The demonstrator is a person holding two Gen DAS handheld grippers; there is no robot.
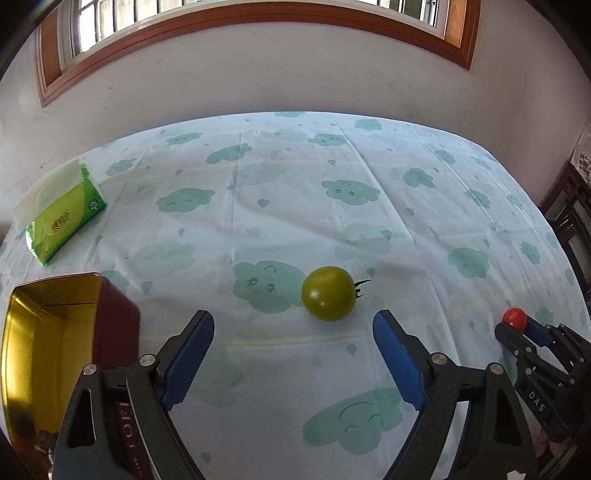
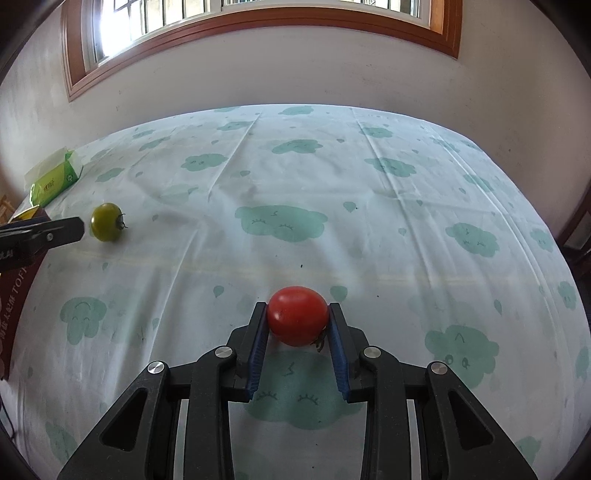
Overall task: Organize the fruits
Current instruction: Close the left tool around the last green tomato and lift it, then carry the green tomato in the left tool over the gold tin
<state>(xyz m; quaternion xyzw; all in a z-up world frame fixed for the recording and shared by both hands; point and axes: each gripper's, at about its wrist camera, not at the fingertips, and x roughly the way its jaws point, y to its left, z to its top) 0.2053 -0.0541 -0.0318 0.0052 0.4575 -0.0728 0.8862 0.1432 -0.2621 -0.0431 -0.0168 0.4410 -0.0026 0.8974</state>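
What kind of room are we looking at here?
Probably a home dining room or kitchen: a table under a cloud-print tablecloth, a wood-framed window in a plain wall, and a tissue pack.

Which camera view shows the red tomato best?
The right wrist view: the red tomato fills the centre, clamped between the right gripper pads. The left wrist view shows only a small red spot at the right edge, partly hidden by that gripper.

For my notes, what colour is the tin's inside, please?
Shiny gold inside the tin, seen best in the left wrist view.
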